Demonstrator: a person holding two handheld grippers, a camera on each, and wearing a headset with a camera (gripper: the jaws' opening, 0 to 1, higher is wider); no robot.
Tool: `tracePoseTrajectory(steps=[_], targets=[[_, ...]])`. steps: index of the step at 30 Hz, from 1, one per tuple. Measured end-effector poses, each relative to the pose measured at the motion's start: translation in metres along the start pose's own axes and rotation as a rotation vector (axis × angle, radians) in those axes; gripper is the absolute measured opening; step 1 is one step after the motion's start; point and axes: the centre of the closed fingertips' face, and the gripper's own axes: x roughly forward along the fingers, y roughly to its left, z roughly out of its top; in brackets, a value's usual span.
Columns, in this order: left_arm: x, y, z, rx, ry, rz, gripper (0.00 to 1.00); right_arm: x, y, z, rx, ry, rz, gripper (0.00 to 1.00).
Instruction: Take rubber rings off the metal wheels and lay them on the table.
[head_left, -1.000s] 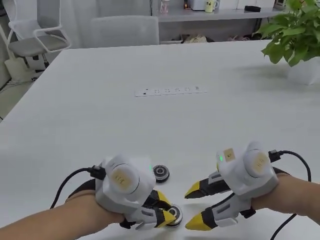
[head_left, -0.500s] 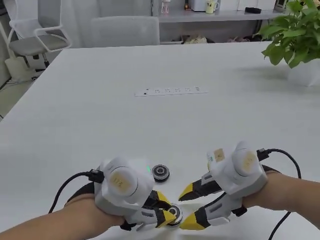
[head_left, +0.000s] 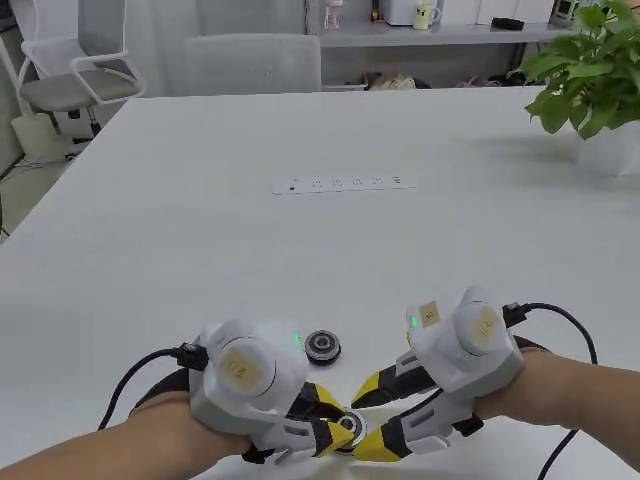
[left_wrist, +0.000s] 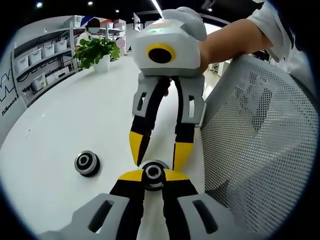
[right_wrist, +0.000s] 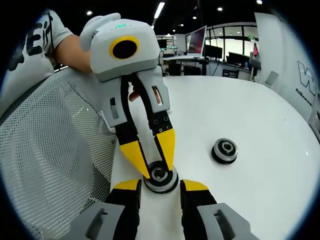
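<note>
At the table's (head_left: 180, 240) near edge, the left gripper (left_wrist: 152, 176) pinches a wheel (right_wrist: 160, 178) by its rim, hub facing up and axle upright. The right gripper (right_wrist: 160, 186) has its jaws spread, flanking that wheel from the opposite side. A 2nd wheel (head_left: 321, 346) lies flat just beyond, apart. The head view adds a socket strip (head_left: 340, 183) mid-table. The gripper views add a mesh chair (left_wrist: 255, 150).

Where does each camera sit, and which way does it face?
Head view: on the headset, looking down at the table; forearms, left gripper and right gripper show.
Left gripper view: on the left gripper, facing the right gripper; own jaws clamp the held wheel.
Right gripper view: on the right gripper, facing the left gripper; own jaws straddle that wheel.
Shared: all three show the loose wheel.
</note>
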Motion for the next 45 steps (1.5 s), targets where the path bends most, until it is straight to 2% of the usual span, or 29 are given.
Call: tracePoseTrajectory(steps=[14, 38, 43, 45], targets=[[0.001, 0.0, 0.0, -0.002, -0.003, 0.001, 0.09, -0.002, 0.0, -0.003, 0.047, -0.028, -0.001, 0.25], [0.001, 0.0, 0.0, -0.004, -0.01, 0.002, 0.09, -0.007, 0.0, -0.008, 0.033, -0.018, -0.011, 0.18], [0.001, 0.0, 0.0, -0.005, -0.009, 0.001, 0.09, -0.007, 0.0, -0.008, 0.019, -0.008, -0.014, 0.17], [0.001, 0.0, 0.0, -0.006, -0.01, 0.001, 0.09, -0.008, -0.004, -0.015, -0.002, 0.034, -0.032, 0.11]])
